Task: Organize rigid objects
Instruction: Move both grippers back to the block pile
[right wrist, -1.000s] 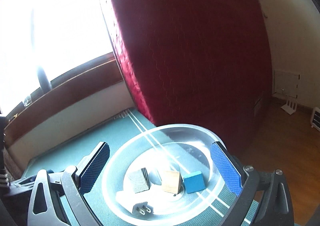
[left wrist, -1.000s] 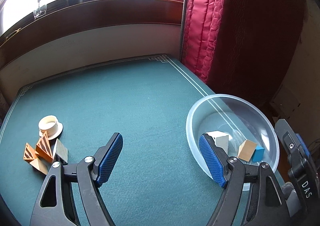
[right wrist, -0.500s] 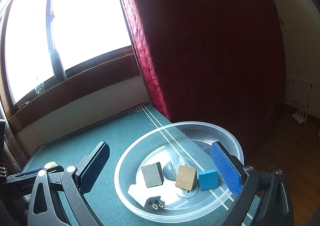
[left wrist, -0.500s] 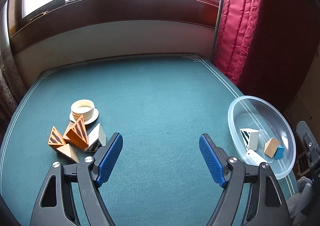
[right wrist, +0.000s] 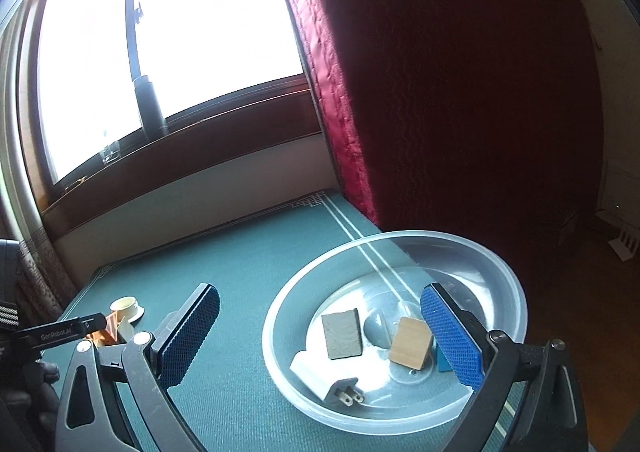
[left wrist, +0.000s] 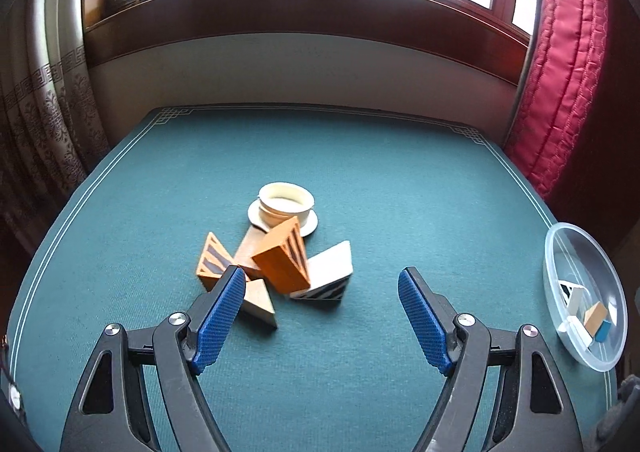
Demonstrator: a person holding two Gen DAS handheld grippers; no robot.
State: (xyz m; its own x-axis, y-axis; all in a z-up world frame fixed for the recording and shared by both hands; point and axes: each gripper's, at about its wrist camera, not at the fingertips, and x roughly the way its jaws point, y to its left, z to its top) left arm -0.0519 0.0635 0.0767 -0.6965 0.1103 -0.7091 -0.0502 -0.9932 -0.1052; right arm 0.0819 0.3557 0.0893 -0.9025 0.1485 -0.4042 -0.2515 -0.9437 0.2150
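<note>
A pile of wooden wedge blocks lies mid-table: a large orange striped wedge (left wrist: 282, 260), a smaller orange one (left wrist: 212, 262), a white striped one (left wrist: 330, 276) and a plain tan one (left wrist: 260, 302). My left gripper (left wrist: 320, 304) is open and empty just in front of the pile. A clear plastic bowl (right wrist: 496, 260) holds a grey block (right wrist: 342, 334), a tan block (right wrist: 410, 342), a blue block (right wrist: 442, 362) and a white plug adapter (right wrist: 324, 378). My right gripper (right wrist: 320, 328) is open and empty over the bowl's near side. The bowl also shows in the left wrist view (left wrist: 560, 248).
A cream cup on a saucer (left wrist: 286, 204) stands just behind the pile. The green table (left wrist: 360, 156) ends at a wall under a window; a red curtain (left wrist: 568, 72) hangs at the right edge, a patterned curtain at the left.
My left gripper has swung left from the bowl to face the wedge pile. My right gripper has tilted and drawn back slightly over the bowl. Both stay open.
</note>
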